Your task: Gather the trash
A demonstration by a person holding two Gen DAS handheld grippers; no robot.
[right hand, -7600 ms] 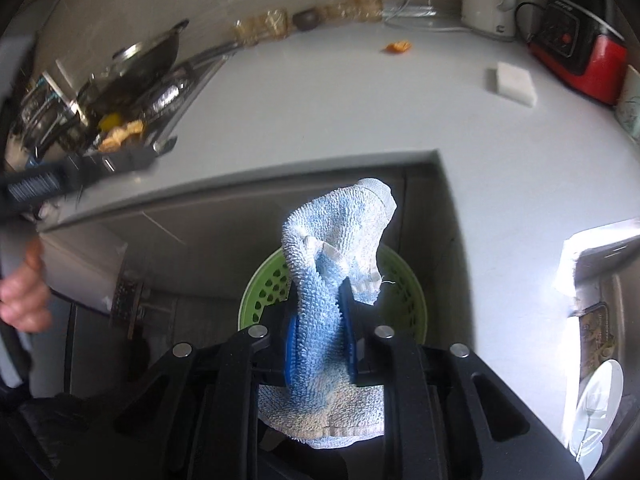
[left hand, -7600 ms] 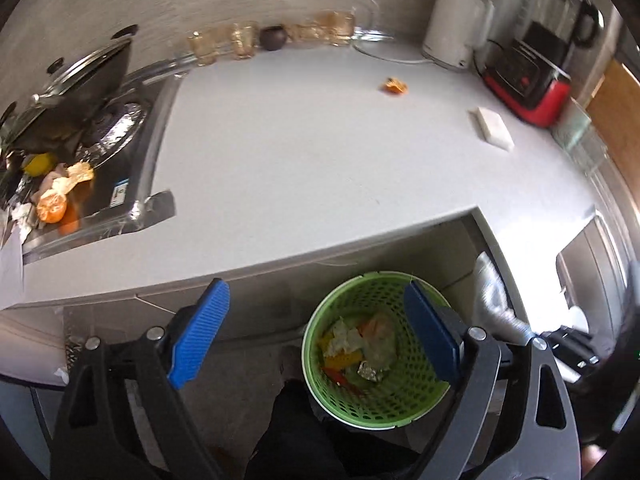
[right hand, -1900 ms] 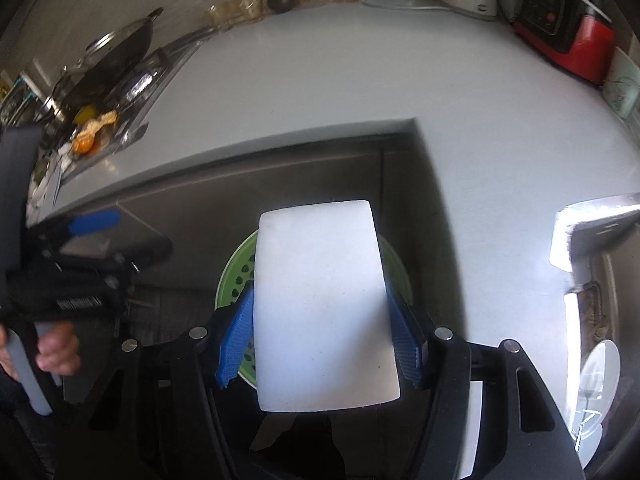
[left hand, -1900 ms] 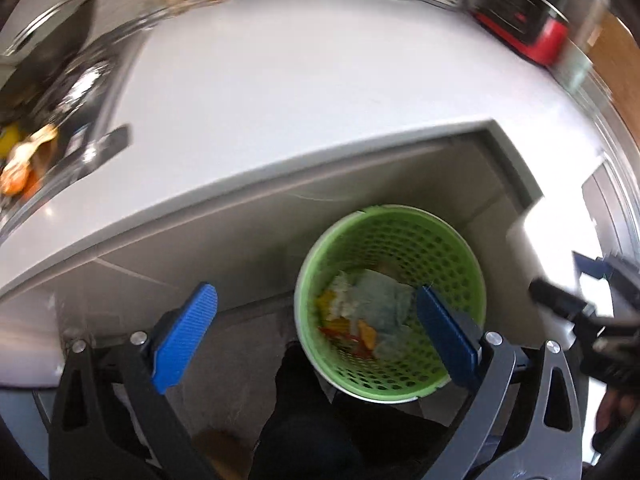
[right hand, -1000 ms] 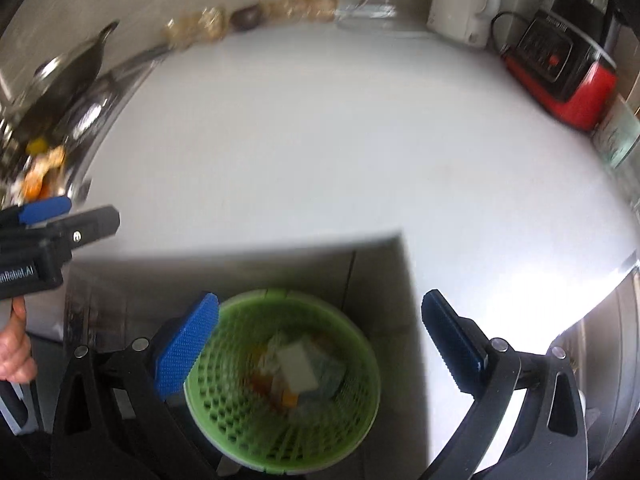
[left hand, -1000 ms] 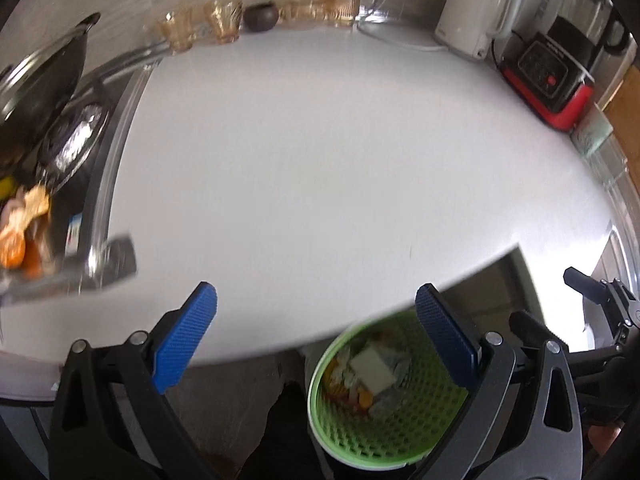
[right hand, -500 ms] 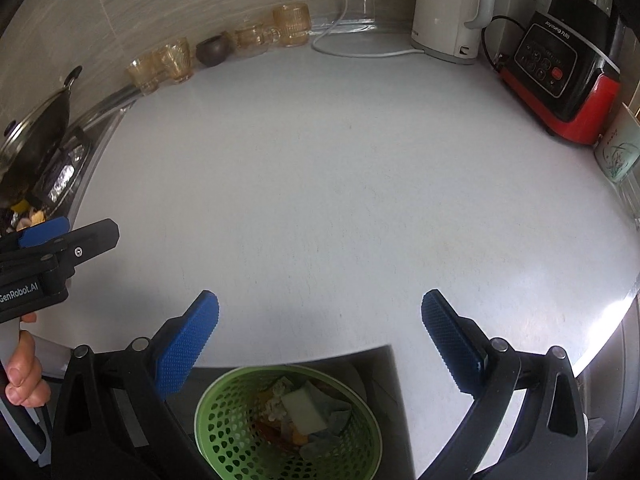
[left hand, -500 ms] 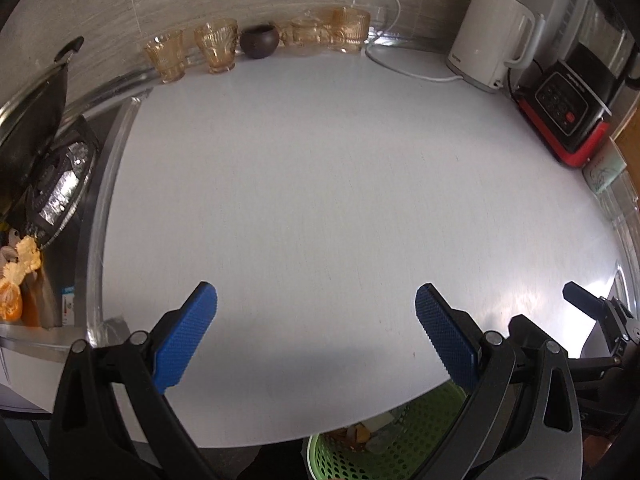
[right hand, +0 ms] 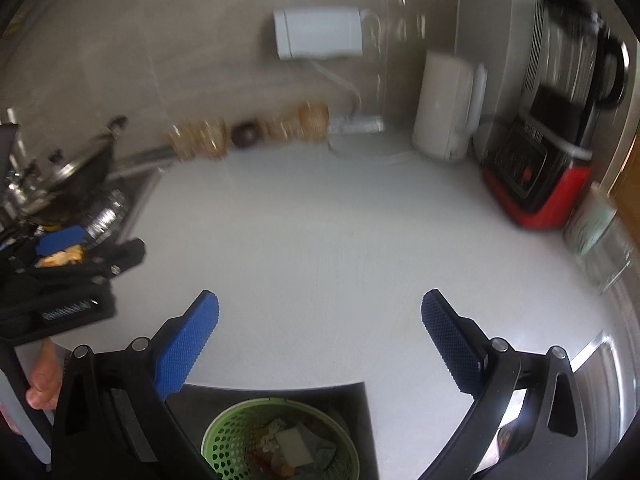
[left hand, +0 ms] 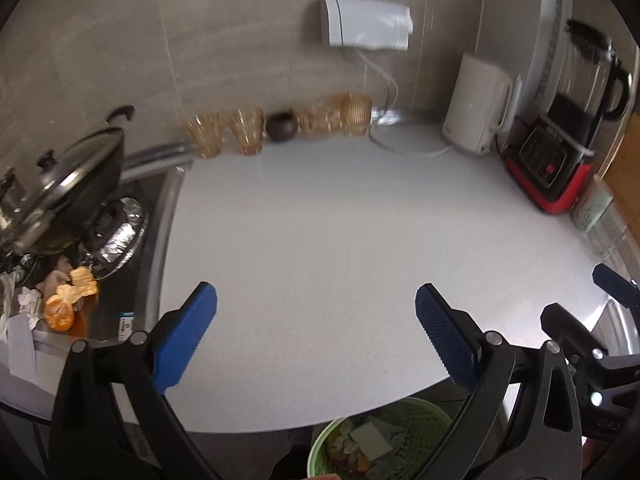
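Green basket (right hand: 240, 436) half cut off below; left hand-held gripper (left hand: 316, 316), right hand-held gripper (right hand: 320, 320) wide, empty

Showing only partly at the bottom edge of the left wrist view: the green basket (left hand: 424, 420), cut by the frame and crossed by a black gripper arm. Blurring heavily across the upper right wrist view: the amber glasses (right hand: 200, 140), the white kettle (right hand: 448, 108) and the blender (right hand: 560, 128), details unreadable. Blurring too, the label on the left gripper (right hand: 100, 246). Lying too small to identify, the scraps in the basket under the pale sponge (right hand: 294, 446).
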